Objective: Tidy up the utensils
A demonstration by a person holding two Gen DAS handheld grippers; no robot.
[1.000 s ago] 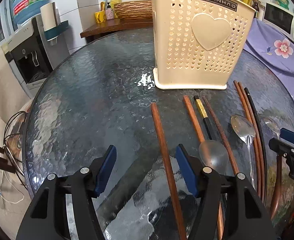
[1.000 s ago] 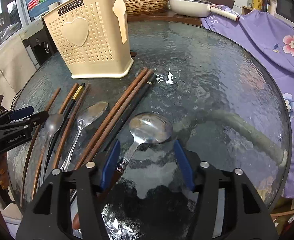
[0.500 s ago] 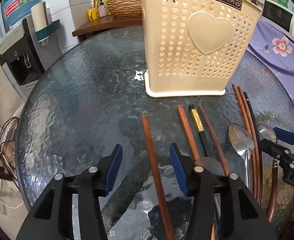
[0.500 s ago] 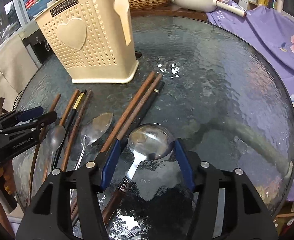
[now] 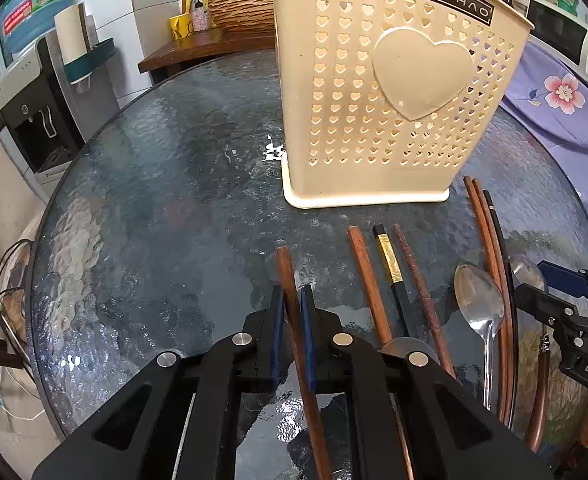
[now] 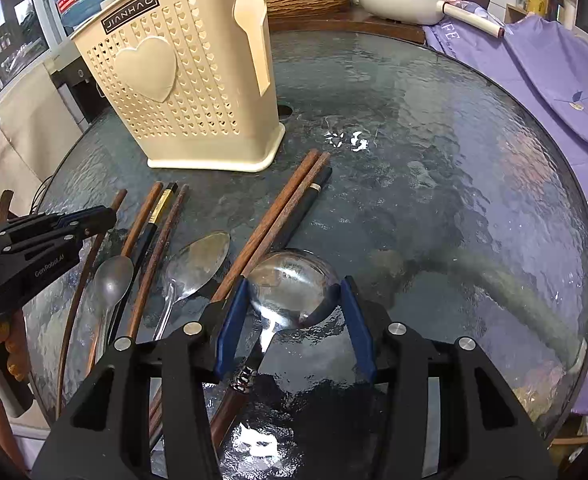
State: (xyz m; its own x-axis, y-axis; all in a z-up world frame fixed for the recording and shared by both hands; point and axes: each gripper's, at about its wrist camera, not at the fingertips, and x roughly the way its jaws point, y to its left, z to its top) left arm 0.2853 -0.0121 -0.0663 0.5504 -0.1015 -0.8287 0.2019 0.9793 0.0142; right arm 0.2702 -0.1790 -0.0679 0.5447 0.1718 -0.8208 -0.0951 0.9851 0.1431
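Observation:
My left gripper (image 5: 292, 294) is shut on a brown wooden chopstick (image 5: 288, 276) that lies on the glass table, left of the other utensils. A cream perforated utensil holder (image 5: 393, 92) stands just beyond. My right gripper (image 6: 294, 290) is open, its blue pads on either side of the bowl of a large steel spoon (image 6: 294, 284) with a wooden handle. The left gripper also shows in the right wrist view (image 6: 94, 216), closed on the same chopstick (image 6: 116, 200). The holder shows there too (image 6: 178, 92).
Several more chopsticks (image 6: 282, 208) and two smaller steel spoons (image 6: 198, 260) lie between the grippers on the round glass table (image 6: 453, 160). A purple floral cloth (image 6: 553, 72) is at the right. A wooden shelf with a basket (image 5: 242, 10) stands behind; a water dispenser (image 5: 26, 92) is at the left.
My left gripper moved forward and closed on the leftmost chopstick. My right gripper moved forward, so its open fingers now flank the large spoon's bowl.

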